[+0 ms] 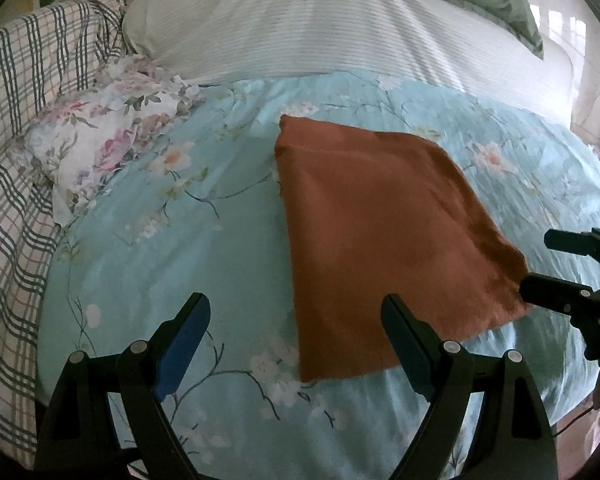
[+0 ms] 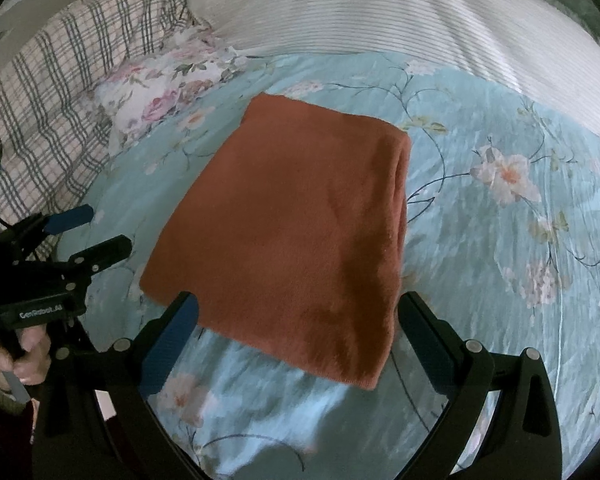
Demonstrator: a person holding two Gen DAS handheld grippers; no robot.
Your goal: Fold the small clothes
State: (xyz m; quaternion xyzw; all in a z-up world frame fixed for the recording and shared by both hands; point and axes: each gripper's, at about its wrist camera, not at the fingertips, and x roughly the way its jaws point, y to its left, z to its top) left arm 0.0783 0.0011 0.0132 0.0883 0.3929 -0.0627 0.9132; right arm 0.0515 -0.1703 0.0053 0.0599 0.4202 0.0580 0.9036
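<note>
one folded rust cloth [image 2: 284, 232] lies flat on the bed [image 2: 500, 280]. two grippers, left gripper [image 1: 296, 340] and right gripper [image 2: 300, 332]: jaws apart, clamping nothing.

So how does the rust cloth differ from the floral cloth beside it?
The rust cloth is plain, folded flat into a neat rectangle; the floral cloth is pink-patterned on white and lies crumpled. The rust cloth sits mid-bedspread, the floral cloth at its far left edge. Both rest on the blue bedspread, untouched.
</note>
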